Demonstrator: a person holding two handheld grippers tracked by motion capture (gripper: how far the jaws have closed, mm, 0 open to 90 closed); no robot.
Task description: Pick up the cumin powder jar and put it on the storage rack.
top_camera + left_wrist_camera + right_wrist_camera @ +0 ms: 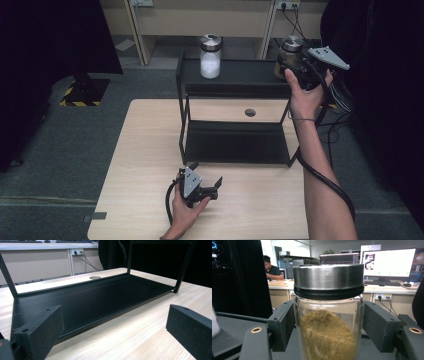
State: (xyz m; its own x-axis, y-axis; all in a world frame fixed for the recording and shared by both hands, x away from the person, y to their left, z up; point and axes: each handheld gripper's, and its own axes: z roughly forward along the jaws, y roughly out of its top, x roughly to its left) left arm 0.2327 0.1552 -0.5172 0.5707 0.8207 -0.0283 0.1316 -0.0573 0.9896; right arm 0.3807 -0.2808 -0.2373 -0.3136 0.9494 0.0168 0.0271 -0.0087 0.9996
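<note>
A glass jar of brown powder (290,48) with a metal lid stands at the right end of the black rack's top shelf (240,75). My right gripper (296,66) is shut on it. In the right gripper view the two black pads sit against the sides of this jar (328,337), just below the lid. A second jar (210,56), holding white powder, stands near the middle of the same shelf. My left gripper (206,174) lies low on the table in front of the rack, open, with nothing between its fingers (40,332).
The rack's lower shelf (95,297) is bare and sits just above the wooden table (150,150). A round cable hole (250,112) lies behind the rack. Dark curtains flank both sides. Desks, monitors and a seated person are in the room beyond.
</note>
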